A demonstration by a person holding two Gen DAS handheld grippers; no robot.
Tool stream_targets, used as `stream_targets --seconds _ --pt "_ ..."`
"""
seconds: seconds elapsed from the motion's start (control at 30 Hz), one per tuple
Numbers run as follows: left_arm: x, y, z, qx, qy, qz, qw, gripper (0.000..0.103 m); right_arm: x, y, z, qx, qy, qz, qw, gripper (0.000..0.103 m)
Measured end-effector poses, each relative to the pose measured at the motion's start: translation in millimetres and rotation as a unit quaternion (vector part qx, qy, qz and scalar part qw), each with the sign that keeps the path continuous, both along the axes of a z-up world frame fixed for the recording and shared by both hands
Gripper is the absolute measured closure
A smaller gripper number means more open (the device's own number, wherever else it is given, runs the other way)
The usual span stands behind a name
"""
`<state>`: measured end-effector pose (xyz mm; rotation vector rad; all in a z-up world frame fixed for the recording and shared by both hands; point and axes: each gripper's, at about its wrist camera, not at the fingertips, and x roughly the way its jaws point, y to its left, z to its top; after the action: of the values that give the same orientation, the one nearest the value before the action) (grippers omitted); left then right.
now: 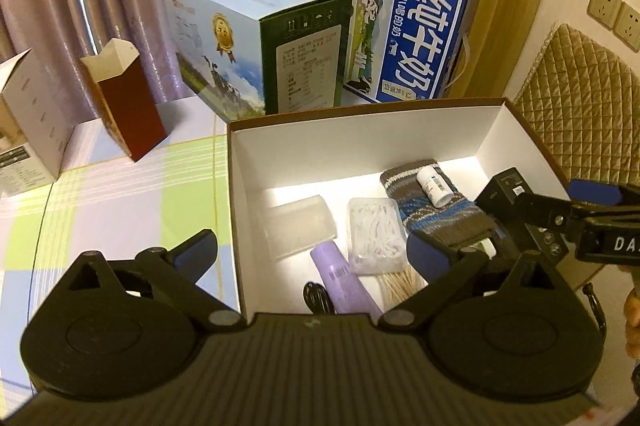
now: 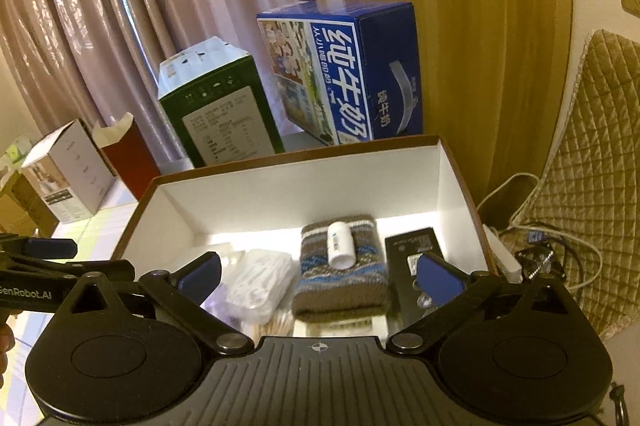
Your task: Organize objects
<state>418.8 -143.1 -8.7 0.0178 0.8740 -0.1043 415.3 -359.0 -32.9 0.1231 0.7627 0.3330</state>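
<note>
Both the left gripper [image 1: 314,256] and right gripper [image 2: 318,276], jaws spread wide and empty, hover over an open white-lined cardboard box [image 2: 280,186] on the counter. At the frame's centre, a small white plastic bottle [image 2: 340,244] lies atop a folded grey-and-blue knitted cloth [image 2: 340,282].

I saw the white-lined box [image 2: 280,186] open, holding a knitted sock [image 2: 340,282], white bottle [image 2: 340,244] atop it, cotton swabs [image 2: 260,282].

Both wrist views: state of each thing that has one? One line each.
left tongs: open, empty, over the storage box
right tongs: open, empty
storage box: lid off, partly filled
white bottle: capped, lying on the knit pouch
knit pouch: lying flat in the box
red carton: top flaps open, tilted
white carton: top open
blue milk case: closed
green milk case: closed
</note>
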Motion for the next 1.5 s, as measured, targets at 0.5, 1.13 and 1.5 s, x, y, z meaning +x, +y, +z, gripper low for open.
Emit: stream_targets --seconds 0.5,1.13,1.5 --pt "-83 13 22 0.009 -0.012 0.044 0.9989 0.001 -63 7 17 0.027 0.008 0.031 0.999 0.002" --pt "-200 47 35 0.003 -0.033 0.093 0.9951 0.001 -163 35 27 -0.006 -0.008 0.059 0.998 0.002" --pt "-258 93 32 -0.001 -0.014 0.103 0.9945 0.001 -225 76 27 -0.032 -0.006 0.050 0.998 0.002"
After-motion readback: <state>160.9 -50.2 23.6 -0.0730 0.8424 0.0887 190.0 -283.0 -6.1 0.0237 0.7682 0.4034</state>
